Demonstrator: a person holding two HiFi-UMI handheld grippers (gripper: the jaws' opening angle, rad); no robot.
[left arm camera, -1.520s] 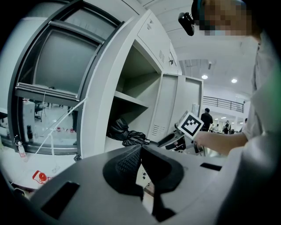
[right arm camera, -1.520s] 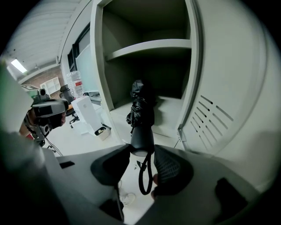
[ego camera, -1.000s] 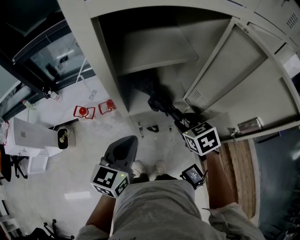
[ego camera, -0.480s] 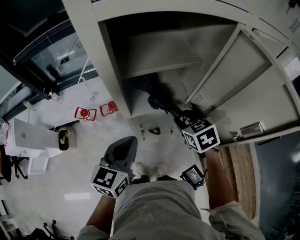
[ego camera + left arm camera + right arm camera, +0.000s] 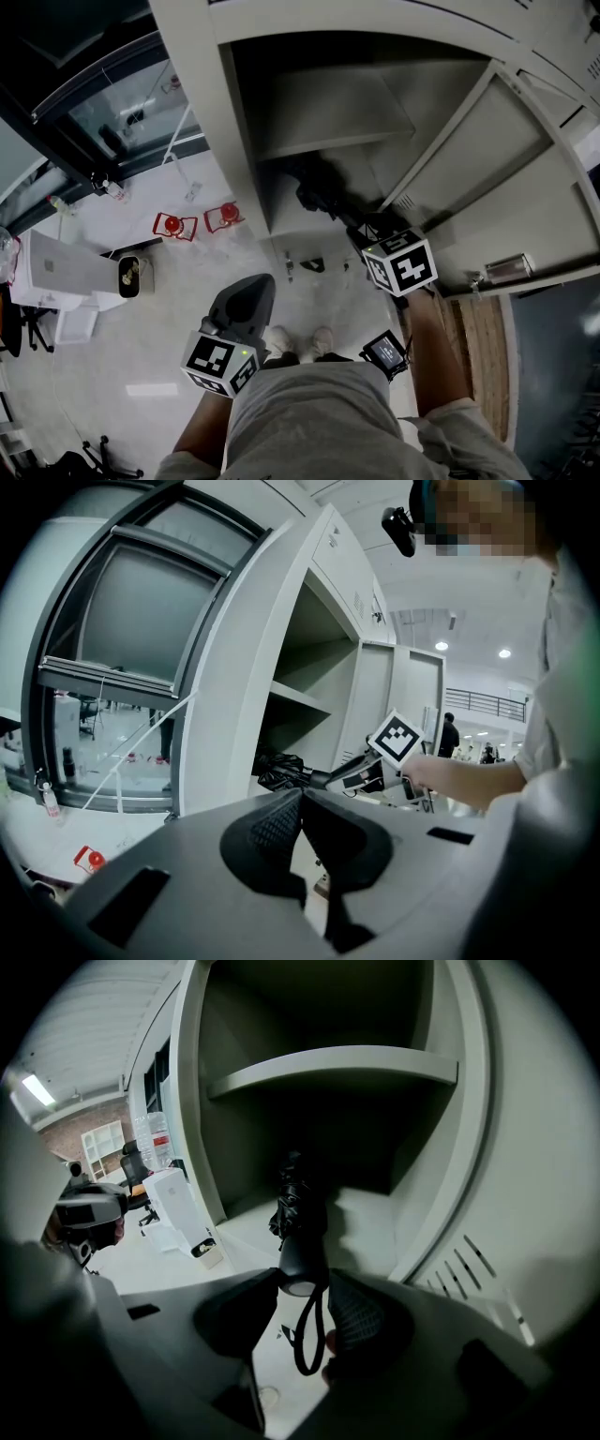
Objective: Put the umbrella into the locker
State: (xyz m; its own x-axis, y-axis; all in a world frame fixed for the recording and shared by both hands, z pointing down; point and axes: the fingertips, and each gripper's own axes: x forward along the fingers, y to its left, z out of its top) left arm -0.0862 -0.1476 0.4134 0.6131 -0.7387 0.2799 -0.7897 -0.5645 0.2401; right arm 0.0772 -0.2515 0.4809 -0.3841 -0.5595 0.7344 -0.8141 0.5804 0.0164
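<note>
Right hand-held gripper [image 5: 302,1286]: clamped on umbrella [image 5: 298,1208] handle.
Umbrella: pushed deeper than a second ago; canopy inside locker [image 5: 195,1119], under shelf [image 5: 328,1061].
Left hand-held gripper [image 5: 300,808]: closed, empty.
Next: probably release.

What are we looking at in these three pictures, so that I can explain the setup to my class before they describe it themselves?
There is no robot here. A person stands at an open grey locker with a hand-held two-jaw gripper in each hand. The head view comes from a camera on the person's head, looking steeply down. The other two views come from cameras riding on the grippers, each looking along its own jaws.

The right gripper is clamped on the handle of a folded black umbrella. The umbrella's far end reaches into the compartment under the shelf, and a wrist strap dangles from the handle. The left gripper has its jaws together on nothing and hangs back from the locker.
</note>
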